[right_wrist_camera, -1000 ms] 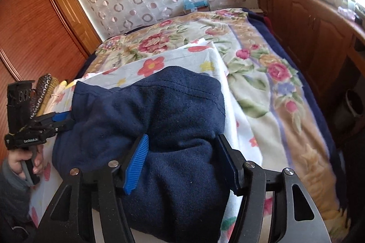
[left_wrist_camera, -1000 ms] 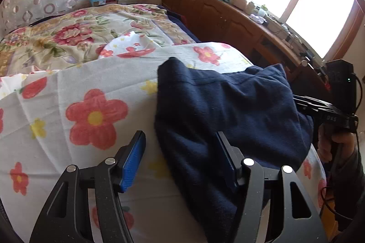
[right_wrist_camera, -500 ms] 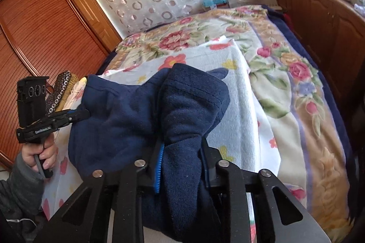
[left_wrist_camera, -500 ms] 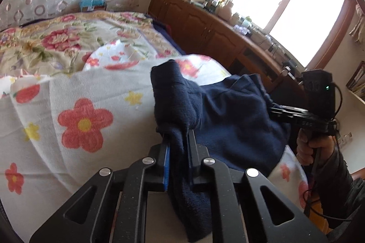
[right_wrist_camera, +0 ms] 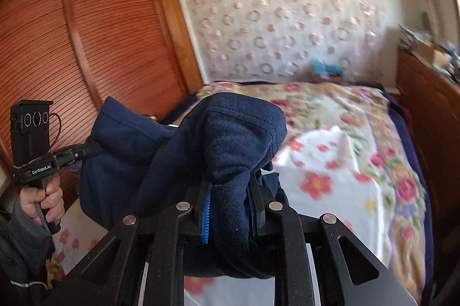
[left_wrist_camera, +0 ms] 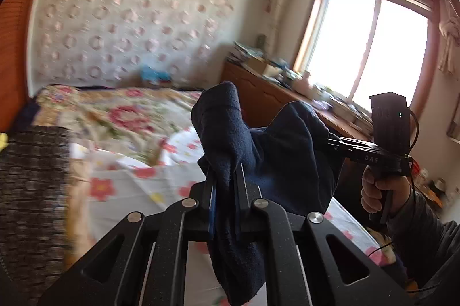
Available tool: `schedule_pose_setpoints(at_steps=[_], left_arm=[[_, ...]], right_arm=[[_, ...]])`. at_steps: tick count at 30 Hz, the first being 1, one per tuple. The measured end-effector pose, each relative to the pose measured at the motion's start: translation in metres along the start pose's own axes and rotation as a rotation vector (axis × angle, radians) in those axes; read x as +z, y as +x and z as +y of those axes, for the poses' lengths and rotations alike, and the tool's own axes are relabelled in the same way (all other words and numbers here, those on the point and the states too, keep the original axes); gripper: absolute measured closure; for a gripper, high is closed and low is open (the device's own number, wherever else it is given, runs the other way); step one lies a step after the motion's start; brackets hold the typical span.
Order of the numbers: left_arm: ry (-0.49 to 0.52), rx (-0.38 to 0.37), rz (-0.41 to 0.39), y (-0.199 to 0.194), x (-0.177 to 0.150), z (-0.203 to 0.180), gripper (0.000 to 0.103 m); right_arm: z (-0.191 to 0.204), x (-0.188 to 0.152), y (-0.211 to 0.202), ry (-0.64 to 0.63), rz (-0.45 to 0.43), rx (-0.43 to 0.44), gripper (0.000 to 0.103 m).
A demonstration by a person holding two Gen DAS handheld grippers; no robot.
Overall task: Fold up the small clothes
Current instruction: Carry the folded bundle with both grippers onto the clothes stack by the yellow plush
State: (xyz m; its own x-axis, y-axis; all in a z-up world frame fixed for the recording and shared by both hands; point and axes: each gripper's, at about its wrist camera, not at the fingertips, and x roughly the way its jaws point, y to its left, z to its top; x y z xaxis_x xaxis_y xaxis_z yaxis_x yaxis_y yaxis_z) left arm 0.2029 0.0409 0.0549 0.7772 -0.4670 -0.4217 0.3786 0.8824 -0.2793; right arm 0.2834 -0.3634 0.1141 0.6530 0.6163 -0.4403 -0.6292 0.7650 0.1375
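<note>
Above bed (left_wrist_camera: 120,191): left gripper (left_wrist_camera: 225,179) and right gripper (right_wrist_camera: 230,188) each clamped on cloth (left_wrist_camera: 276,159), stretched between for folding.

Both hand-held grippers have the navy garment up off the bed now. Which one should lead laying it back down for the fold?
Probably neither alone. The left hand-held gripper and right hand-held gripper are each shut on a bunched edge of the navy garment, which hangs between them above the floral sheet. Lower together.

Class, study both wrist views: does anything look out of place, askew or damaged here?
Nothing looks damaged. The navy garment hangs bunched and uneven, pinched in the left gripper and the right gripper, above the flowered sheet.
</note>
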Motion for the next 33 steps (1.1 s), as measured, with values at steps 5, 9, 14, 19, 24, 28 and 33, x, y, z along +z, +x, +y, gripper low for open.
schedule_pose_setpoints(at_steps=[5, 9, 14, 19, 24, 28, 33], left_arm=[[-0.080, 0.211, -0.095, -0.060, -0.003, 0.051, 0.093], [-0.152, 0.325, -0.188, -0.097, -0.020, 0.089, 0.093], [-0.250, 0.405, -0.202, -0.110, -0.052, 0.125, 0.093], [-0.361, 0.415, -0.243, -0.110, -0.086, 0.139, 0.093], [-0.392, 0.448, -0.248, -0.107, -0.114, 0.140, 0.093], [-0.351, 0.490, -0.248, -0.115, -0.125, 0.136, 0.095], [-0.369, 0.521, -0.216, -0.120, -0.132, 0.146, 0.095]], right_arm=[[0.069, 0.048, 0.065, -0.146, 0.013, 0.113, 0.083], [0.125, 0.079, 0.118, -0.249, 0.037, 0.184, 0.083], [0.179, 0.105, 0.184, -0.309, 0.080, 0.247, 0.083], [0.200, 0.127, 0.255, -0.403, 0.132, 0.237, 0.084], [0.253, 0.160, 0.322, -0.472, 0.126, 0.220, 0.084], [0.281, 0.149, 0.349, -0.512, 0.140, 0.214, 0.081], [0.275, 0.146, 0.384, -0.453, 0.212, 0.117, 0.068]])
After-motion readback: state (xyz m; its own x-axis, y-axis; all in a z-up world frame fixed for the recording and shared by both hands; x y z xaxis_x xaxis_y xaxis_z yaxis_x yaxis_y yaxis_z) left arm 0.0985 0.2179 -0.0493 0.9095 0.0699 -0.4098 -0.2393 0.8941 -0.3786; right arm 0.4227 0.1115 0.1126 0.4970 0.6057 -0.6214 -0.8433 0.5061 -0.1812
